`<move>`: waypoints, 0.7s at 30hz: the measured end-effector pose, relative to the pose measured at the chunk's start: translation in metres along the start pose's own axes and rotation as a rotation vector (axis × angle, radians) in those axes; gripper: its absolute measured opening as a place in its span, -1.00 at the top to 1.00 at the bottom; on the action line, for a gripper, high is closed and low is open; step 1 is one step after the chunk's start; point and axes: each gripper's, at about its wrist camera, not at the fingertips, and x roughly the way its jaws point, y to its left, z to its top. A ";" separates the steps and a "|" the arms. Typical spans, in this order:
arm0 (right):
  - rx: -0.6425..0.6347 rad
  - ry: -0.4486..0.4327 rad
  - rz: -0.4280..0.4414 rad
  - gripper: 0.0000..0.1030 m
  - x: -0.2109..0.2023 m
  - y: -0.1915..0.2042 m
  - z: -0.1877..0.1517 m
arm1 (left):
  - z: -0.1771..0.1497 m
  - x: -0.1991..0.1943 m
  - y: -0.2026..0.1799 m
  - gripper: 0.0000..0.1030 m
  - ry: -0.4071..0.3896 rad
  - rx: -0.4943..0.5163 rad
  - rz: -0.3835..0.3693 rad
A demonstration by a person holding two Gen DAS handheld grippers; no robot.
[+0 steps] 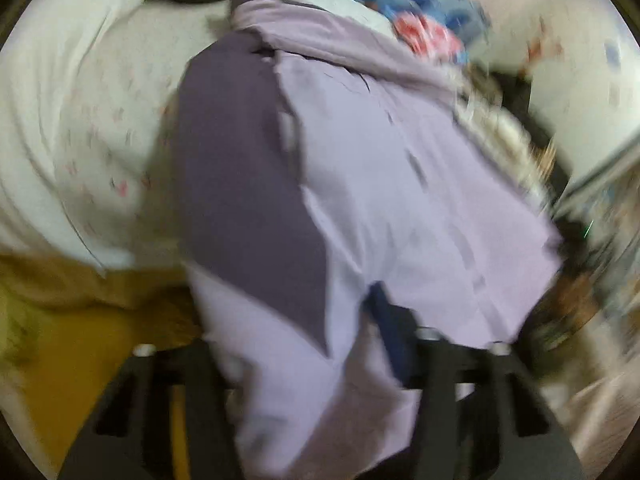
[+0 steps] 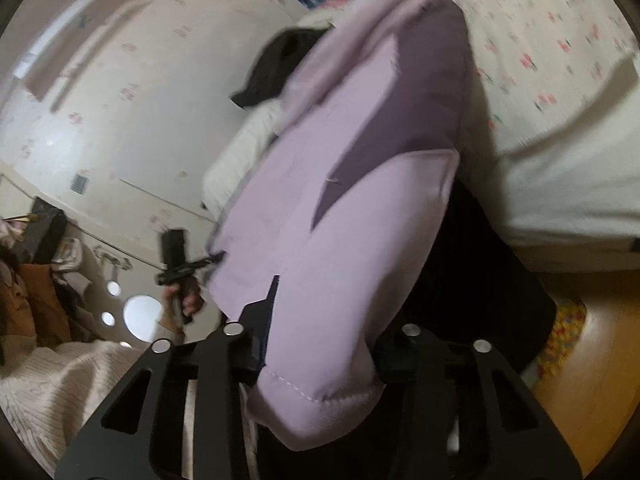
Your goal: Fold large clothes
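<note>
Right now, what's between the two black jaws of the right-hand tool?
A padded fold of the lilac jacket; the right gripper is clamped on it, its jaws pressing either side, shown in the right wrist view.

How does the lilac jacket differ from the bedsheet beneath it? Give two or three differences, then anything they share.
1. The jacket is plain lilac with darker purple panels; the bedsheet is white with small pink motifs.
2. The jacket is bunched and lifted off the bed; the bedsheet lies spread flat.
3. The jacket is clamped in the right claw; nothing grips the bedsheet.
Shared: both are soft fabric.
</note>
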 end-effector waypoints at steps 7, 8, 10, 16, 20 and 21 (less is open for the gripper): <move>-0.132 -0.126 0.109 0.45 -0.034 0.059 0.020 | 0.015 -0.082 -0.022 0.66 -0.173 -0.005 -0.219; -0.140 -0.122 0.100 0.45 -0.038 0.062 0.017 | 0.013 -0.087 -0.024 0.66 -0.176 0.011 -0.239; -0.117 -0.061 0.056 0.40 -0.039 0.053 0.005 | 0.004 -0.083 -0.020 0.63 -0.101 0.054 -0.269; 0.120 0.073 -0.029 0.01 -0.020 -0.026 -0.053 | -0.029 -0.028 0.069 0.17 0.116 -0.157 -0.273; 0.133 0.017 0.060 -0.07 -0.022 -0.031 -0.058 | -0.032 -0.031 0.089 -0.67 0.029 -0.246 -0.315; 0.126 0.019 0.065 -0.07 -0.021 -0.029 -0.057 | -0.030 -0.024 0.089 -0.74 0.038 -0.268 -0.339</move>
